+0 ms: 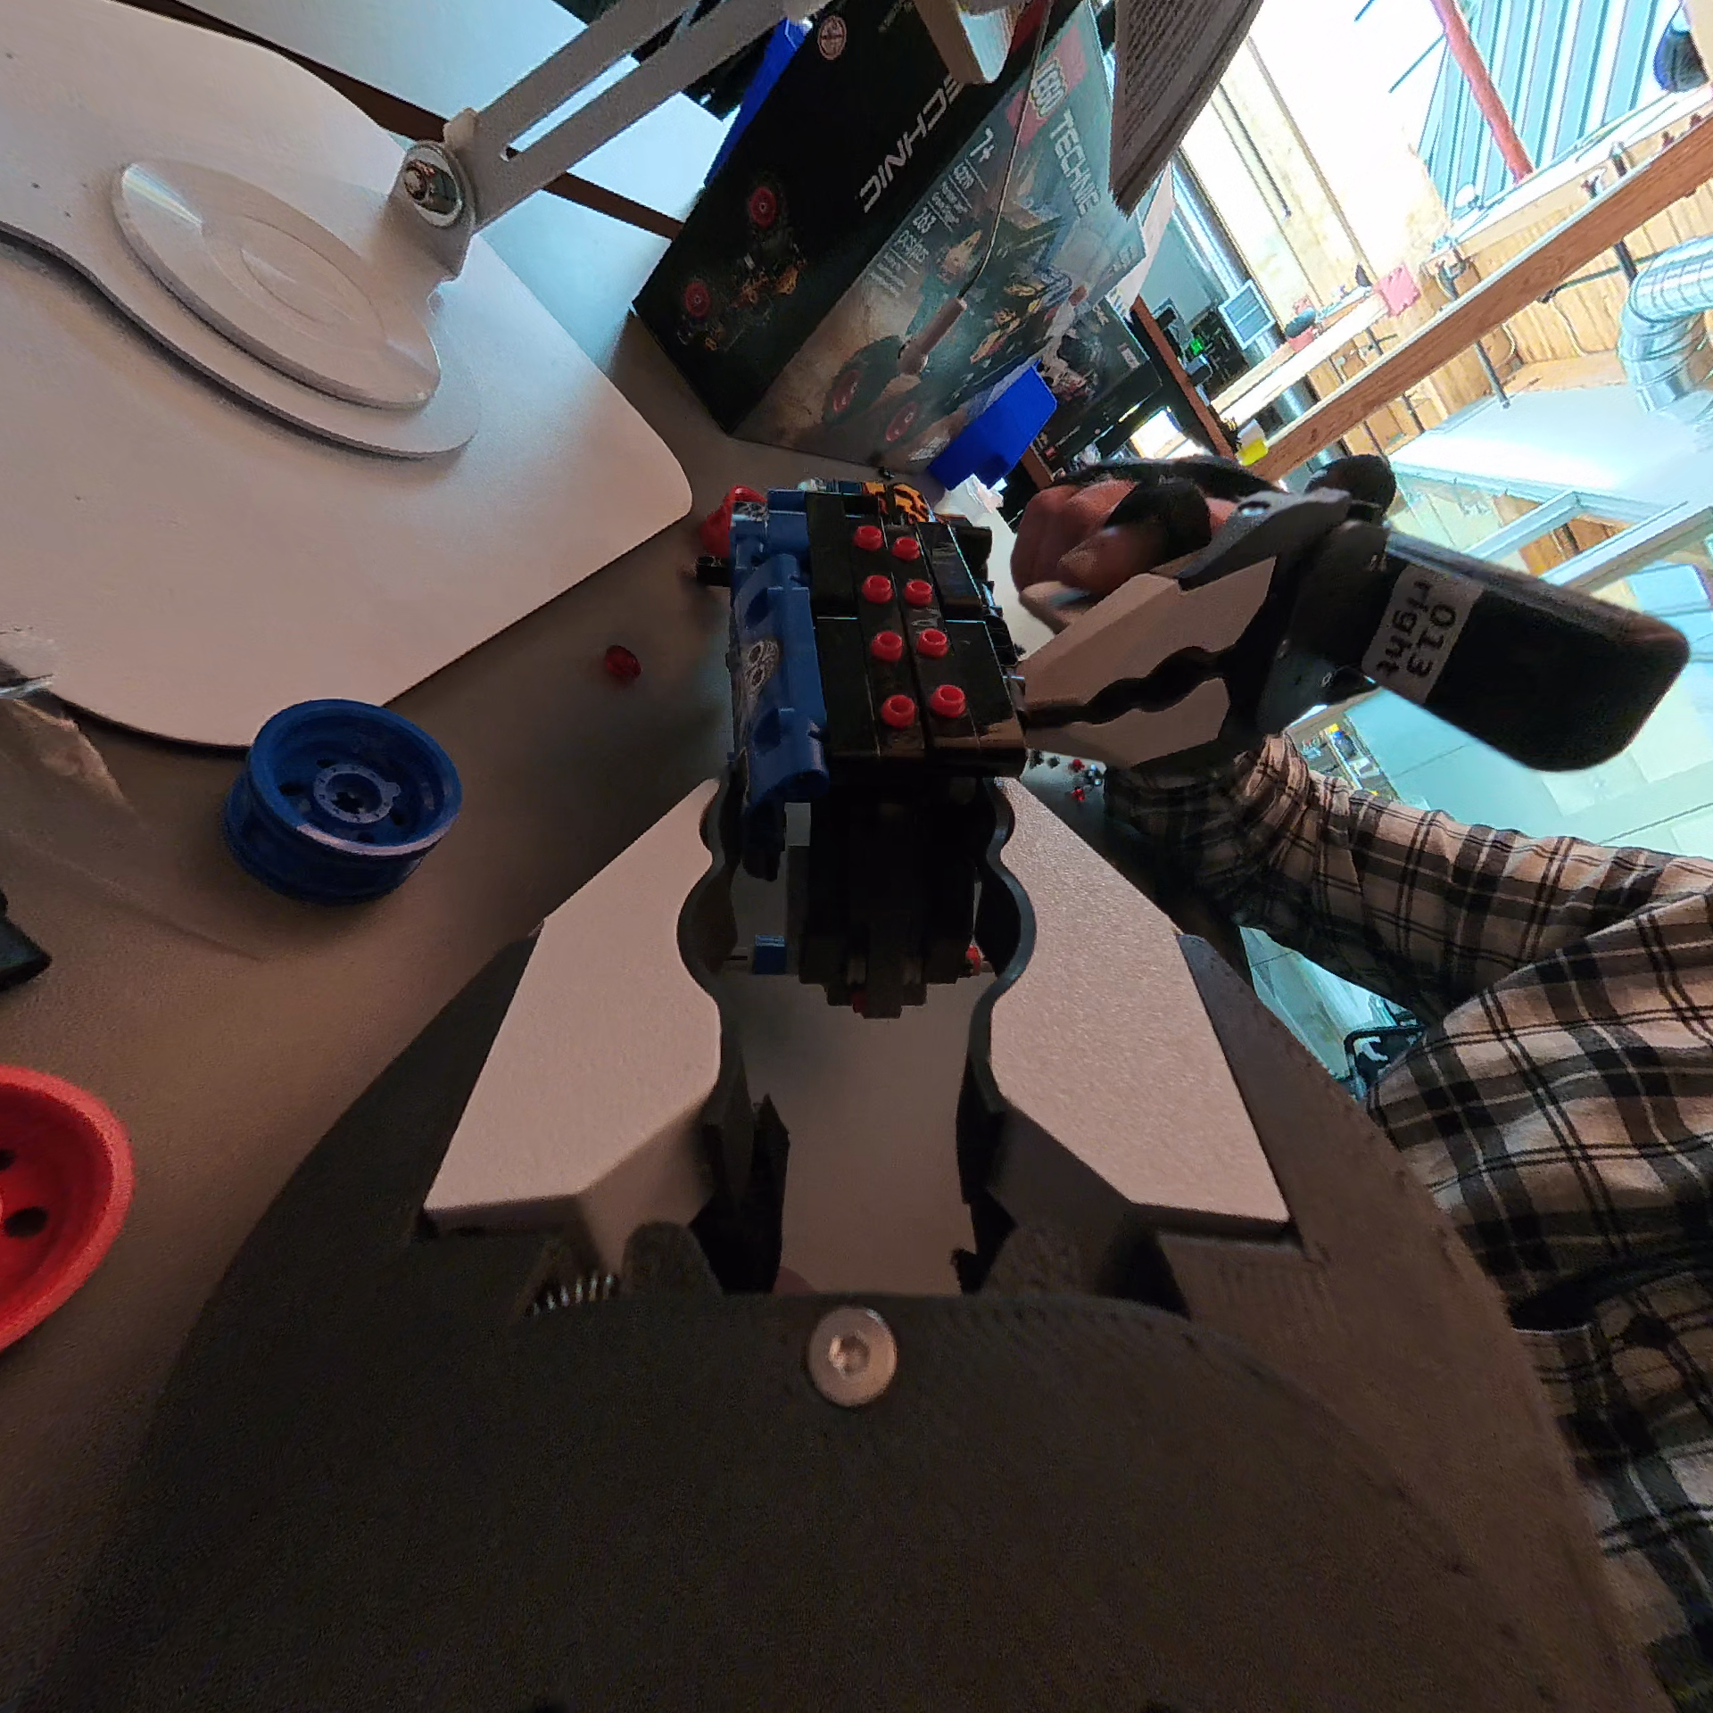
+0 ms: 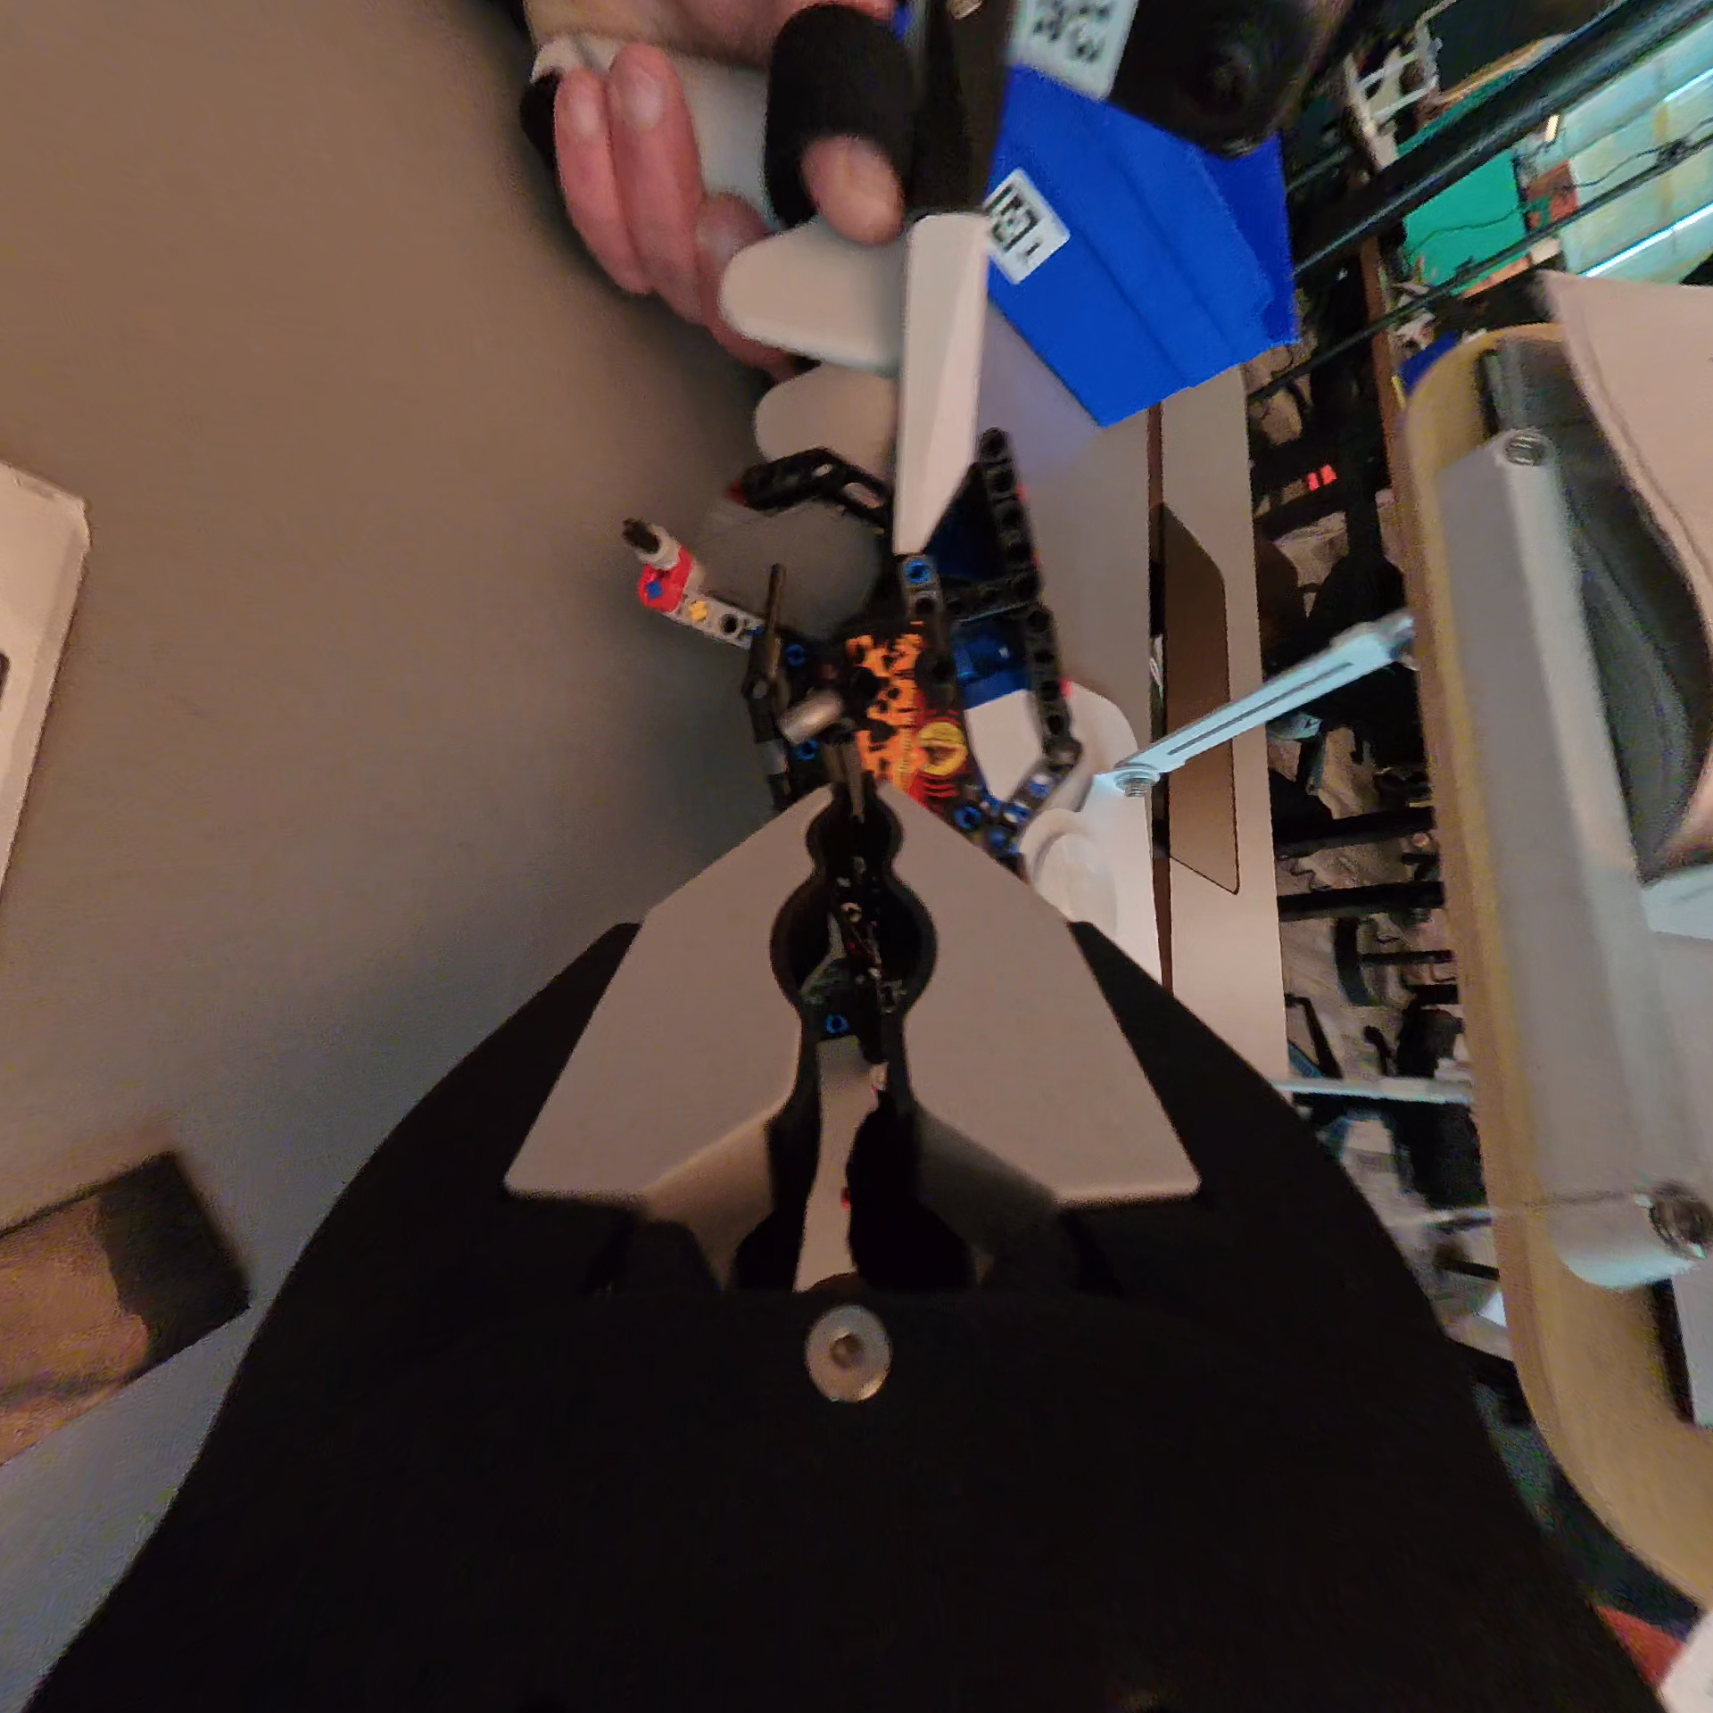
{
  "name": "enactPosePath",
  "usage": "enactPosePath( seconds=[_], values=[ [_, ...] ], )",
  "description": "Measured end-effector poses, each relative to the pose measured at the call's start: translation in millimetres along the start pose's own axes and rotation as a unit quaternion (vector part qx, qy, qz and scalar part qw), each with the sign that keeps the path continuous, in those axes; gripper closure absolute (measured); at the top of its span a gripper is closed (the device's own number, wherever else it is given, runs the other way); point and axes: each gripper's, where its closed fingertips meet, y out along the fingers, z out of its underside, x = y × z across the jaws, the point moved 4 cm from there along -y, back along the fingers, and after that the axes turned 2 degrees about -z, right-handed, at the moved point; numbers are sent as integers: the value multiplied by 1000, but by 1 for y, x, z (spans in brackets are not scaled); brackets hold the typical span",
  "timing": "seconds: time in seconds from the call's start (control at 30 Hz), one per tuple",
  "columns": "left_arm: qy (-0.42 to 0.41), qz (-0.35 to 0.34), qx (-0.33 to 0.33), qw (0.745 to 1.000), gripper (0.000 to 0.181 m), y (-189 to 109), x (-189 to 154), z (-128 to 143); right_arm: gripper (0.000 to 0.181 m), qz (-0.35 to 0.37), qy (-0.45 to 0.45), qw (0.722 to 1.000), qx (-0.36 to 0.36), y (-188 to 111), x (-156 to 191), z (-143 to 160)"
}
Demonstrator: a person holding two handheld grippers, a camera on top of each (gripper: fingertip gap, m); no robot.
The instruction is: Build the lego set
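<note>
Left wrist view: lego model [image 1: 871, 649] between jaws.

The left wrist view is taken from just behind the left gripper [image 1: 857, 834], along its fingers and very close to the lego model [image 1: 871, 640], with the grey table [image 1: 575, 742] tilted and the set's box [image 1: 890, 250] seen far behind. The right wrist view is taken from behind the right gripper [image 2: 857, 816], equally close and rolled sideways. The model [image 2: 913, 704] is shared by both views, and each gripper is seen in the other's view, the right one [image 1: 1029, 714] at right, the left one [image 2: 927, 519] far.
</note>
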Motion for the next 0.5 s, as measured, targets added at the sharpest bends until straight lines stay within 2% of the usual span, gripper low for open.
enactPosePath(
  seconds=[0.03,0.13,0.23,0.37,0.5],
  values=[
    [-1,0,-1,1000,132,-1,0,0,168,4,20,1000,-14,-5,-6,0],
    [6,0,2,1000,131,-1,-1,0,165,12,91,995,-50,-21,-26,3],
    [15,-2,7,1000,131,0,-2,1,146,11,149,987,-63,-27,-38,9],
    [54,-12,21,998,132,2,-7,4,120,-50,223,972,-56,-16,-31,24],
    [132,-35,48,989,131,7,-14,11,110,-101,242,964,-51,-7,-18,30]
  ],
)
